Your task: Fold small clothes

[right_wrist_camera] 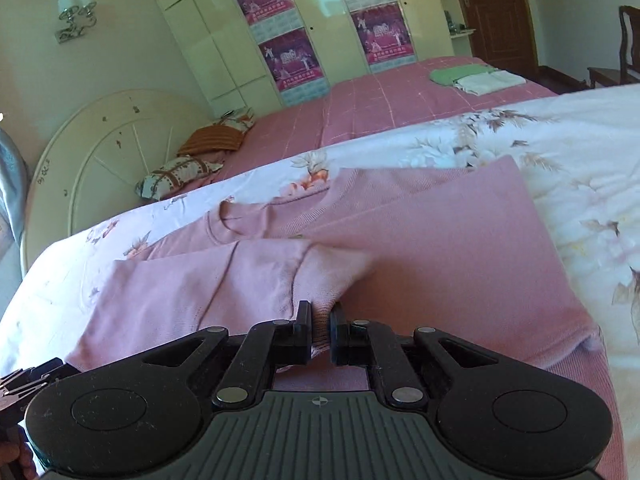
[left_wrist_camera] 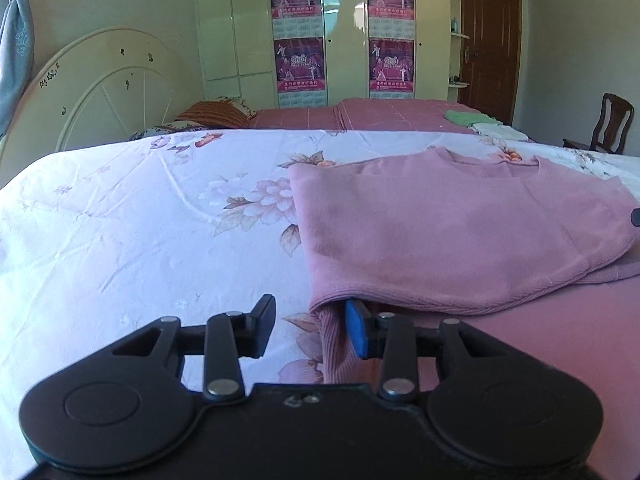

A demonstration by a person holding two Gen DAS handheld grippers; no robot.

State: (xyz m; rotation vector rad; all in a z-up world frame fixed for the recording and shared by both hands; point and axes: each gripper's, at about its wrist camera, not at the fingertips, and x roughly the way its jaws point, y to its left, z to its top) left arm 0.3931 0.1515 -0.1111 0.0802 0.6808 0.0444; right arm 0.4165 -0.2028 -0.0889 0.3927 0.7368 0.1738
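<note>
Two tools | right tool (right_wrist_camera: 320,332) clenched on pink sweater (right_wrist_camera: 420,248) hem to lift fold | left tool (left_wrist_camera: 310,330) released, straddling hem corner

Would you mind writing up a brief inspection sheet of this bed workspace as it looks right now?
Surface: floral bedsheet, lightly creased, over a pink checked cover.
Job's things: pink sweater lying partly folded on the sheet.
Clutter: folded green and white clothes at the bed's far side; pillows by the headboard.
Grippers: left gripper part open, sweater hem between its fingers, no visible pinch; right gripper shut on a bunched fold of the sweater.
Cables: nothing seen.
Surroundings: wardrobe with posters, brown door, wooden chair, curtain, wall lamp.
</note>
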